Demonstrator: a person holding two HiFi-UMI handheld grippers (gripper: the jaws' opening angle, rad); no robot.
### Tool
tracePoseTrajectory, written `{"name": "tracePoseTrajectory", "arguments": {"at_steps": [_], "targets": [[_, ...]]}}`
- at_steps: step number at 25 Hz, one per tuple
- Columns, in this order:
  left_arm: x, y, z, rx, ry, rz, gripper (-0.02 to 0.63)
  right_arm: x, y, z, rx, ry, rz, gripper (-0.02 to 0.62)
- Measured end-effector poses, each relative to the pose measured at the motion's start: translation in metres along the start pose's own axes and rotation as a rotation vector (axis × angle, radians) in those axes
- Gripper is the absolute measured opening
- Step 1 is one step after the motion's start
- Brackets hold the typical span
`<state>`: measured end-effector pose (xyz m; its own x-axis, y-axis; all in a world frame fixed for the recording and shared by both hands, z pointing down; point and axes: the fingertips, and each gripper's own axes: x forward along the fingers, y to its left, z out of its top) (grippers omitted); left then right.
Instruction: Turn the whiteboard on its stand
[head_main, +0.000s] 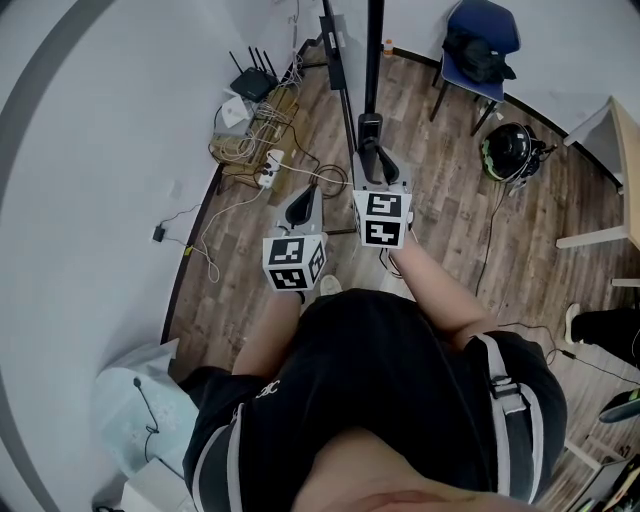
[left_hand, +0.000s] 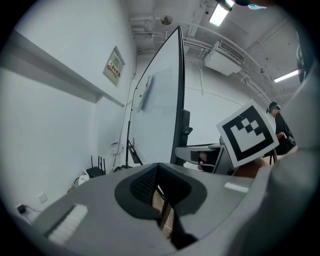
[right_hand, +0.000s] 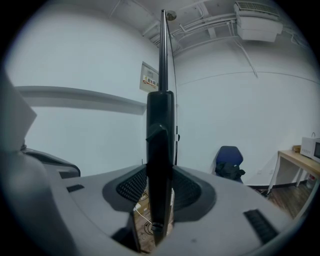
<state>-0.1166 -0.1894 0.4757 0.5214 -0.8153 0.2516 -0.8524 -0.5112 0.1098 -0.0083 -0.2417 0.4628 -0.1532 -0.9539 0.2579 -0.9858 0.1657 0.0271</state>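
The whiteboard (left_hand: 162, 100) stands edge-on on its stand; from the head view it is a thin dark line (head_main: 338, 70) beside the stand's post (head_main: 375, 50). On the board's side edge is a black bracket (right_hand: 160, 145), and my right gripper (right_hand: 160, 200) is shut on it, a pad against each side. In the head view the right gripper (head_main: 372, 160) reaches forward to the board's edge. My left gripper (head_main: 306, 200) hovers just left of it and a little nearer to me, clear of the board. Its jaws (left_hand: 162, 200) are drawn together with nothing in them.
A router (head_main: 253, 80), tangled cables and a power strip (head_main: 268, 165) lie on the wooden floor by the curved white wall at the left. A blue chair (head_main: 480, 45) and a black helmet (head_main: 510, 150) are at the back right, beside a table (head_main: 625, 150).
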Motion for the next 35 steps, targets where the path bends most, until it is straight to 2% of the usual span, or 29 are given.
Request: {"name": "tracePoseTrajectory", "arguments": {"at_steps": [22, 25, 26, 27, 31, 35], "targets": [[-0.018, -0.019, -0.016, -0.005, 0.016, 0.002, 0.009, -0.041, 0.010, -0.013, 0.003, -0.019, 0.039, 0.146], [-0.017, -0.022, -0.017, -0.009, 0.017, 0.005, 0.009, -0.043, 0.006, -0.014, -0.002, -0.025, 0.027, 0.115], [-0.017, -0.023, -0.016, -0.011, 0.017, 0.005, 0.009, -0.044, 0.004, -0.015, -0.004, -0.023, 0.018, 0.082], [-0.016, -0.023, -0.016, -0.012, 0.016, 0.006, 0.009, -0.044, 0.002, -0.017, -0.001, -0.019, 0.016, 0.021], [-0.013, -0.027, -0.015, -0.015, 0.012, 0.001, 0.009, -0.050, -0.002, -0.022, 0.038, -0.026, 0.050, 0.023], [-0.008, -0.032, -0.011, -0.014, 0.008, -0.003, 0.009, -0.065, -0.024, -0.002, 0.065, -0.124, 0.058, 0.014]]}}
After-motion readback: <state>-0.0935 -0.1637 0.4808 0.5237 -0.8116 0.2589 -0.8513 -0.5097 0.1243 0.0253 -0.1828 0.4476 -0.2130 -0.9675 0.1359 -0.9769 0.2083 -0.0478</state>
